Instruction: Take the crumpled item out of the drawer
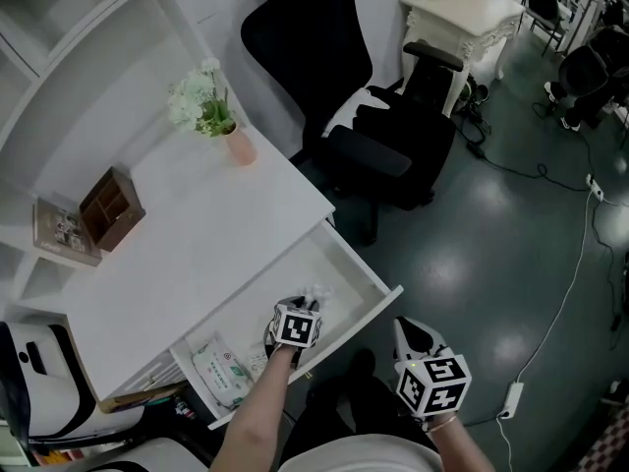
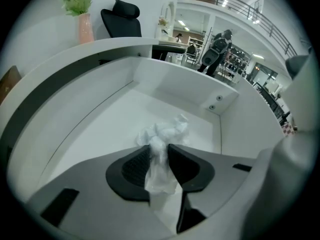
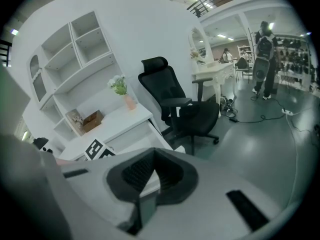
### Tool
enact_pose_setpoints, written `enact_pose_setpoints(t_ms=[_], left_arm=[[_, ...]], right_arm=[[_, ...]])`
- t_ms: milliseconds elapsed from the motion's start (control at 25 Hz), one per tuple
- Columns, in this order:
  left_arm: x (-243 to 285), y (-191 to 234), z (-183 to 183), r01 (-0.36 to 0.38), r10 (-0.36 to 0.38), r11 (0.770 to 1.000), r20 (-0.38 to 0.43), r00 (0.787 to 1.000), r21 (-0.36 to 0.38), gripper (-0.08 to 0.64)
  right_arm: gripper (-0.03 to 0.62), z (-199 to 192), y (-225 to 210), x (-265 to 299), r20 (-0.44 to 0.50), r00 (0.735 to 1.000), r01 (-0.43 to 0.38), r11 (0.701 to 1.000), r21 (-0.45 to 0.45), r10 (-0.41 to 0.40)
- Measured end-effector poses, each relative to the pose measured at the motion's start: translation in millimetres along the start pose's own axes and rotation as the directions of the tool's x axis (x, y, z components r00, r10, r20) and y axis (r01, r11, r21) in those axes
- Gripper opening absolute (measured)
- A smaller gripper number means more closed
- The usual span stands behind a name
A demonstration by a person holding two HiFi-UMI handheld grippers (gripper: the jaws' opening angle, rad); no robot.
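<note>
The crumpled item [image 2: 167, 130], a wad of thin white plastic or paper, lies in the open white drawer [image 2: 180, 86] under the desk. My left gripper [image 2: 159, 149] reaches into the drawer, and its two black pads press on the near tail of the wad. The head view shows that gripper [image 1: 309, 303] over the right part of the drawer [image 1: 378, 301], with the wad [image 1: 317, 292] at its tips. My right gripper [image 1: 411, 328] hangs outside the drawer front, above the floor. Its jaws [image 3: 154, 153] meet at the tips and hold nothing.
A flat packet [image 1: 221, 370] lies in the drawer's left end. On the white desk [image 1: 206, 249] stand a flower vase [image 1: 236, 144] and a wooden box [image 1: 110, 207]. A black office chair [image 1: 369, 126] is just right of the desk. Cables and a power strip [image 1: 511, 397] lie on the floor.
</note>
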State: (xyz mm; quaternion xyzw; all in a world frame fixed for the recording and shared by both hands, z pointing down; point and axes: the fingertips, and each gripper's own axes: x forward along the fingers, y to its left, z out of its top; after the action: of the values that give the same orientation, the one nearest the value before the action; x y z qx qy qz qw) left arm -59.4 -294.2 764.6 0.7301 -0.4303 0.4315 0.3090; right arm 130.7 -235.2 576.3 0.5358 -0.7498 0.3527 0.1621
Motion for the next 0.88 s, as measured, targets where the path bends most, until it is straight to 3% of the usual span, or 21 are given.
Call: enact_pose_setpoints(t_ms=[440,880], left_arm=[[-12,-4,3,-0.028,0.029,0.996,-0.006,1.000,0.083,0.066],[-74,-2,31,-0.067,0.057,0.996,0.152,0.987,0.064,0.063]], right_arm=[[0.002,-2,12,-6,0.010,1.000,-0.016,1.000,-0.006,0.016],[0.002,9,33,-13,0.059,0.997,-0.047,0.999,-0.025,0.049]])
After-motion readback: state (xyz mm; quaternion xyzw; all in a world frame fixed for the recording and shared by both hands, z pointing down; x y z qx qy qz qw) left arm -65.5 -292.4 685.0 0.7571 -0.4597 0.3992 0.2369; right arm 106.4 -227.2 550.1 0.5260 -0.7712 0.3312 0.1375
